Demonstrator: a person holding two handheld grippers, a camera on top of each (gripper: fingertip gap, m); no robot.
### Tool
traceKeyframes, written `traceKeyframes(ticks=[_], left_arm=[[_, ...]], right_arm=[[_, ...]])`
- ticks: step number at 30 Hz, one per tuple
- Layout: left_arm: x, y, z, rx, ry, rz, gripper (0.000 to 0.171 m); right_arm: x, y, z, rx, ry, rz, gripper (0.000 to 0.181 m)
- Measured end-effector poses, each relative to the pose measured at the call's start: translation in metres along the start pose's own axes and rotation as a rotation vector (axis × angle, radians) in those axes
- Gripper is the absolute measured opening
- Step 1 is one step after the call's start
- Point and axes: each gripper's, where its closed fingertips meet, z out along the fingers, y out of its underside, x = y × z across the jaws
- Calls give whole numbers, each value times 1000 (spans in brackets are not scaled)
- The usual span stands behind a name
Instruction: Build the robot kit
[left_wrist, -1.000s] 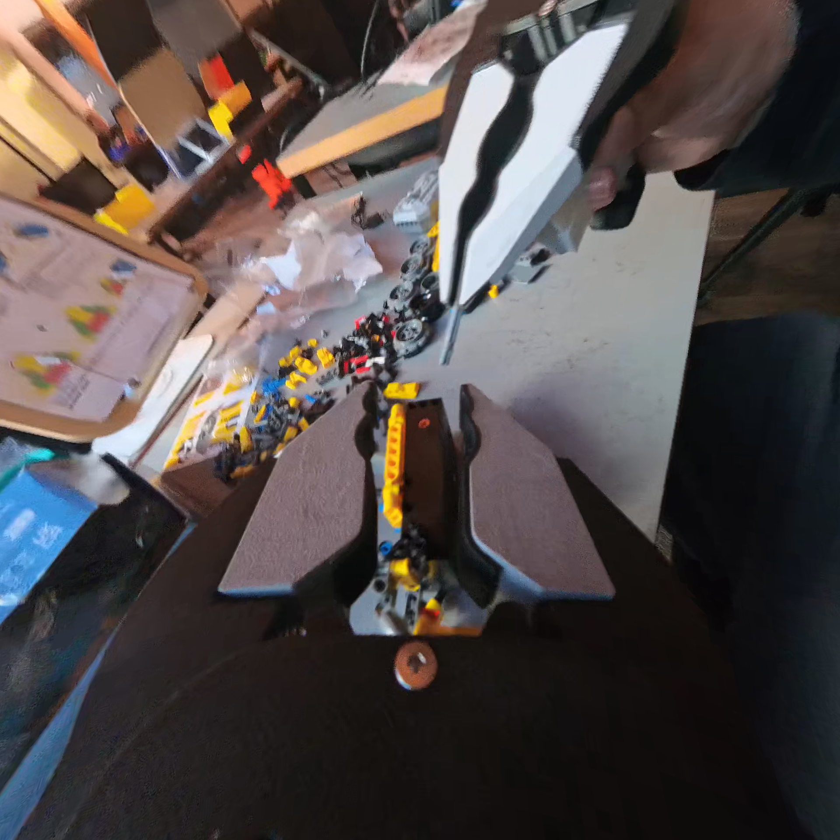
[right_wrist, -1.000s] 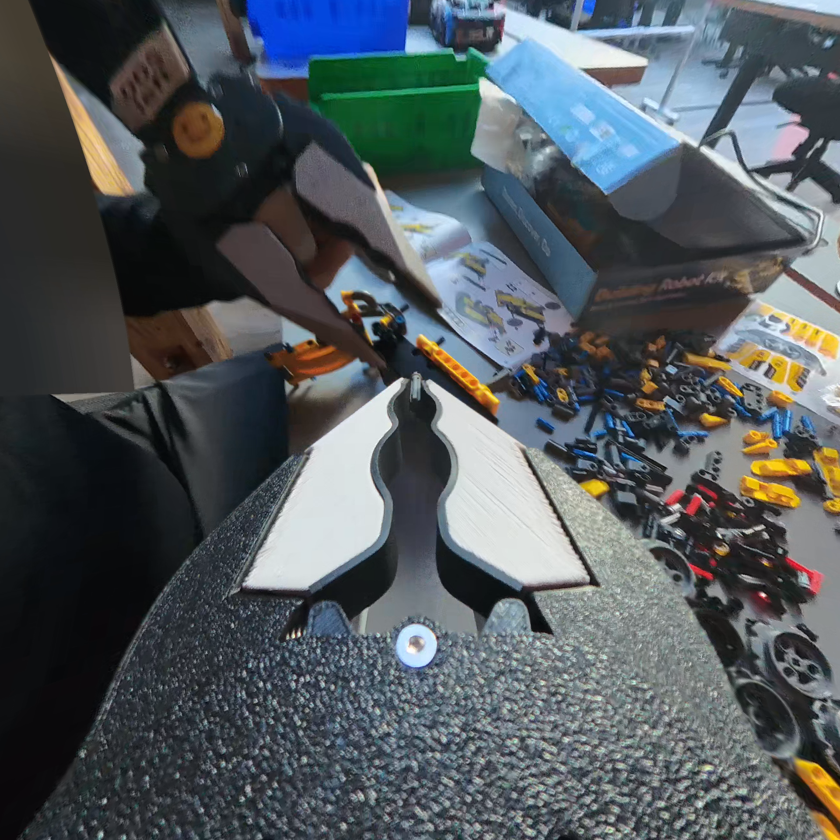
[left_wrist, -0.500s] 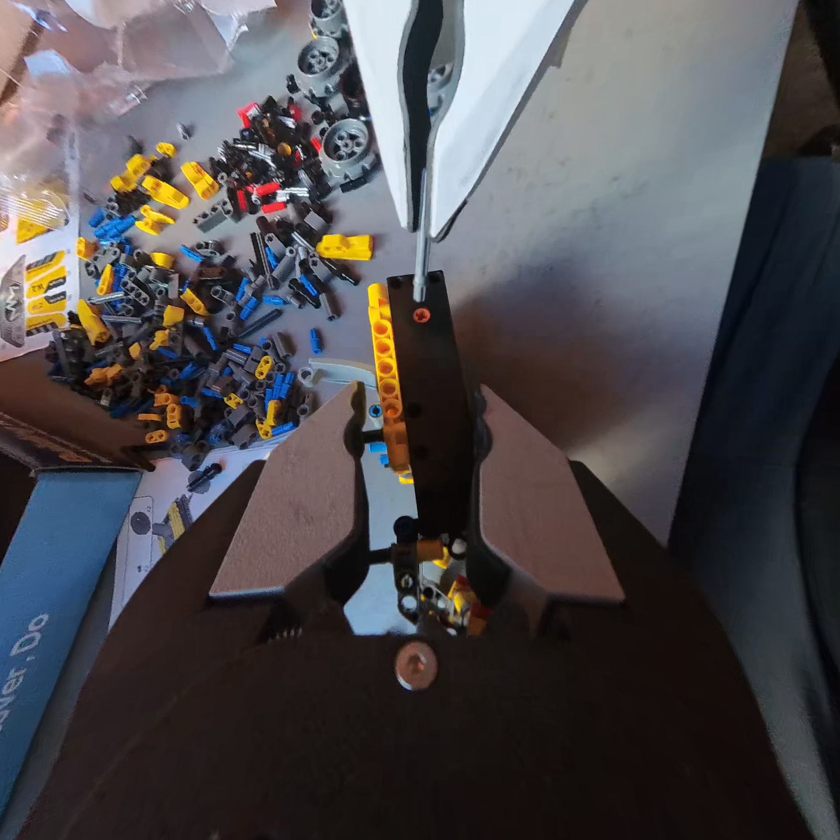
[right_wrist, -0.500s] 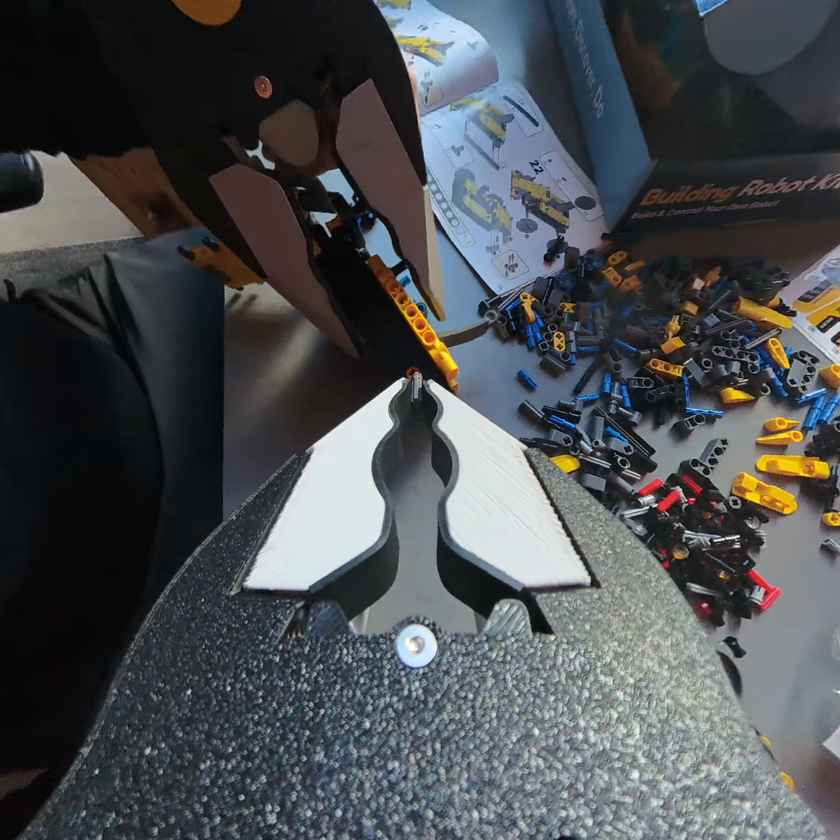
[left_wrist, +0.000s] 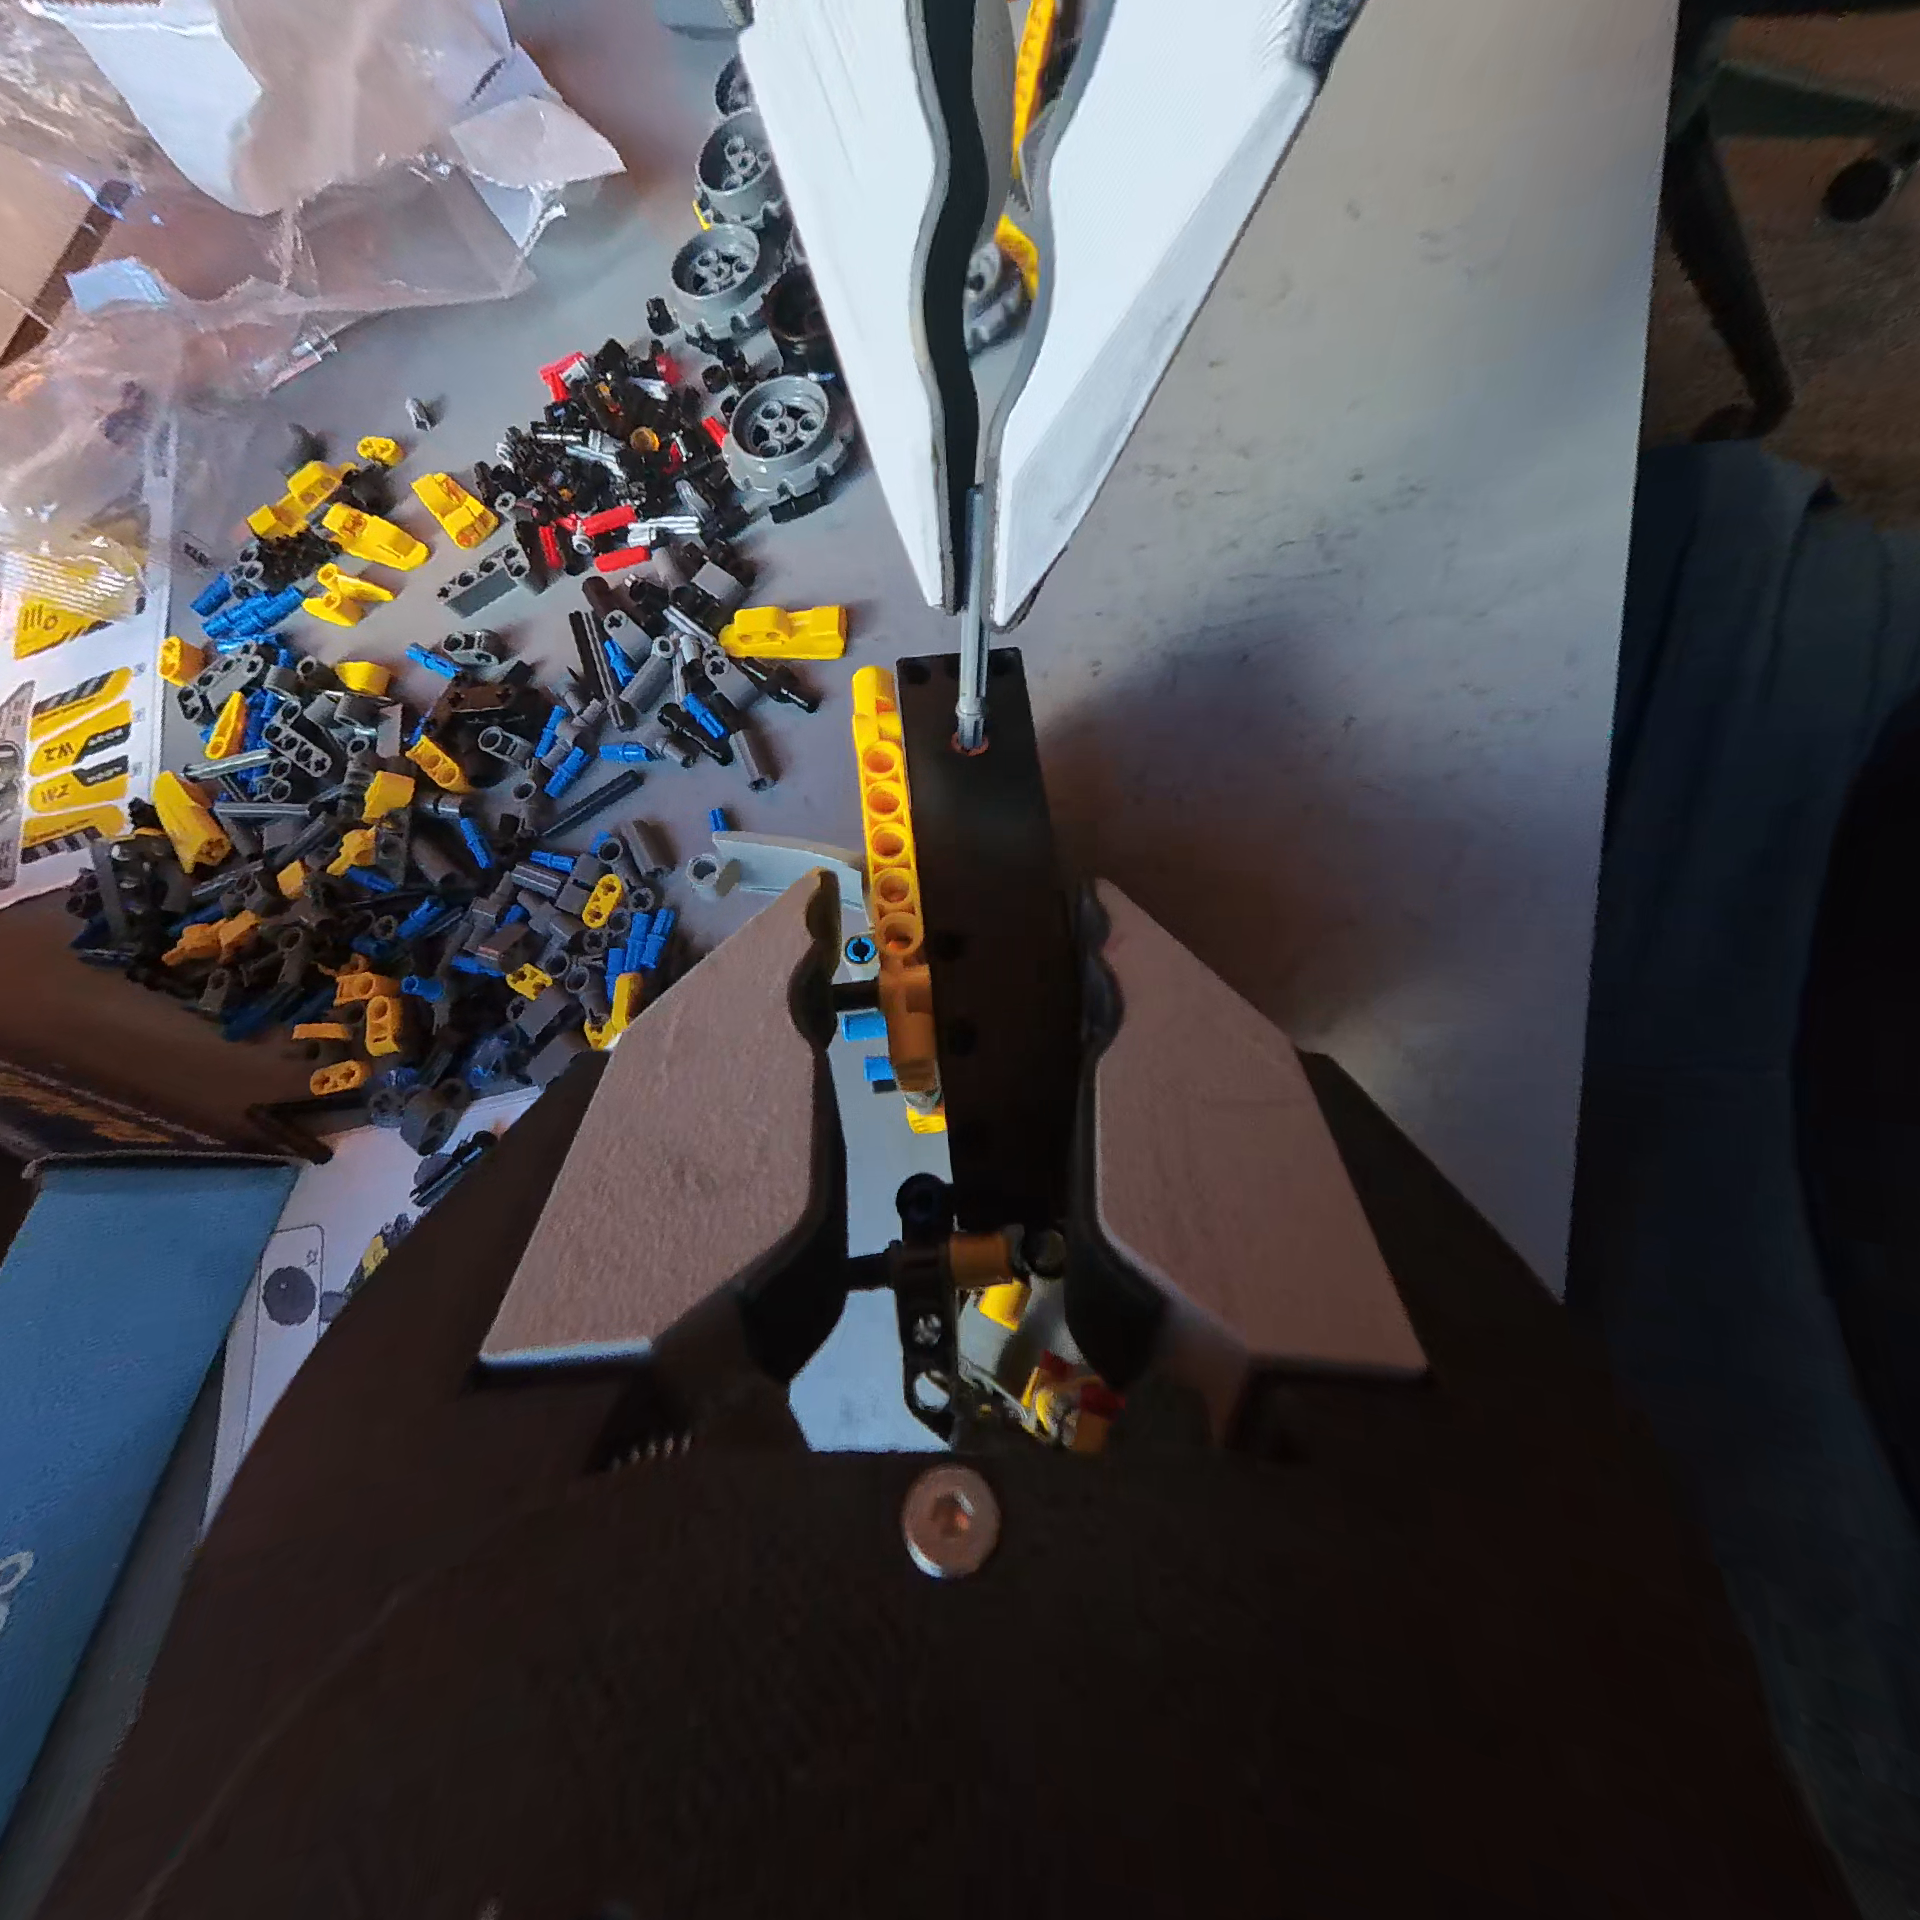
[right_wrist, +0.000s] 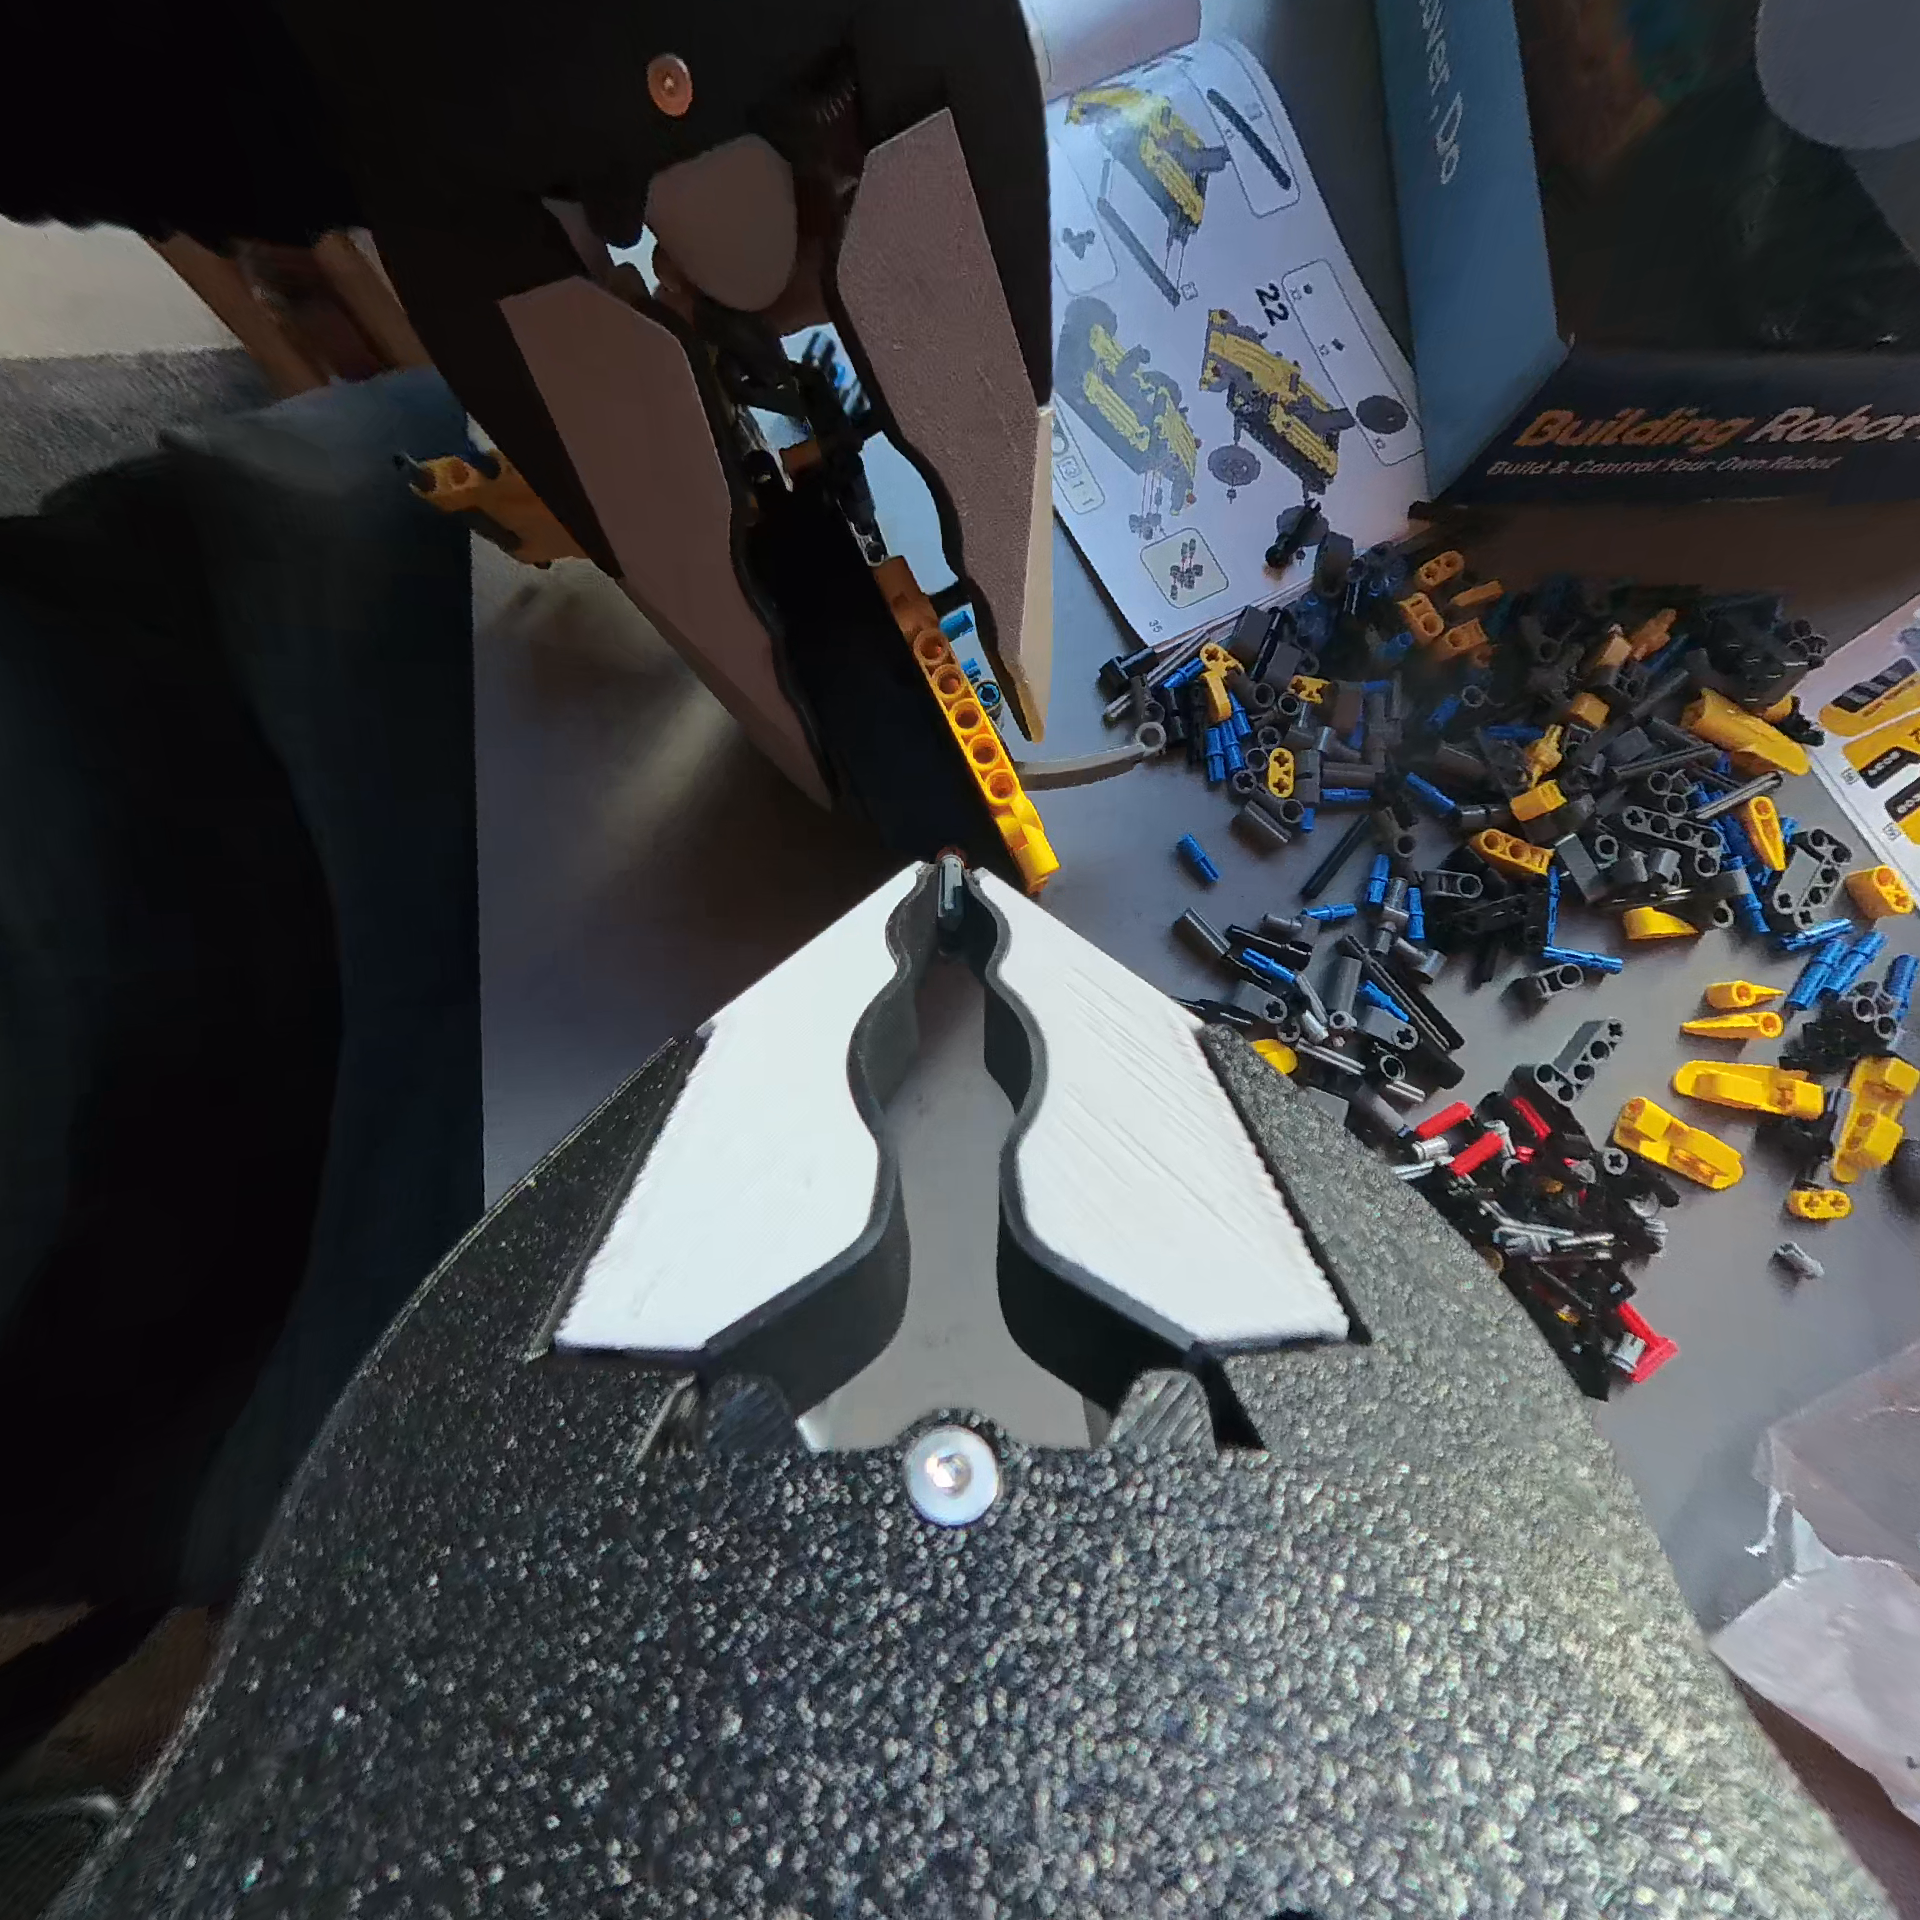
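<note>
My left gripper (left_wrist: 956, 883) is shut on a partly built brick model: a long black part (left_wrist: 977, 831) with a yellow holed beam (left_wrist: 888, 821) along its left side. It juts forward from between the brown pads. My right gripper (right_wrist: 948, 883), with white fingers (right_wrist: 1132, 1122), is shut on a thin grey axle (right_wrist: 948, 904). In the left wrist view the right gripper (left_wrist: 971, 613) comes down from the top. The axle (left_wrist: 971, 665) has its tip at a red-ringed hole near the black part's far end. In the right wrist view the left gripper (right_wrist: 925, 764) holds the model (right_wrist: 977, 748) just beyond my fingertips.
A pile of loose black, blue, yellow and red pieces (left_wrist: 416, 779) lies on the grey table (left_wrist: 1351, 520), with grey wheels (left_wrist: 790, 426) and clear plastic bags (left_wrist: 260, 208) behind it. An instruction booklet (right_wrist: 1195, 312) and a blue box (right_wrist: 1475, 260) stand beyond. The table edge (left_wrist: 1590, 935) runs on the right. Some 5 cm of space lies between my two pairs of fingers.
Both grippers have drawn together over the table. The axle tip has moved from above the black part's end down to the red-ringed hole.
</note>
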Motion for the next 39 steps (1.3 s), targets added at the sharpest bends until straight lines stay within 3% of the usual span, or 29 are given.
traceKeyframes(ticks=[12, 18, 28, 39], left_arm=[[-1, -3, 0, 71, 26, -51, 42], [-1, -3, 0, 74, 23, -54, 42], [-1, -3, 0, 76, 25, -70, 41], [-2, -3, 0, 78, 17, -85, 41]], right_arm=[[-2, -4, 3, -194, 92, -212, 4], [0, -1, 3, -198, 25, -120, 4], [1, 2, 2, -293, 19, -292, 4], [2, -2, 5, -335, -53, -239, 4]])
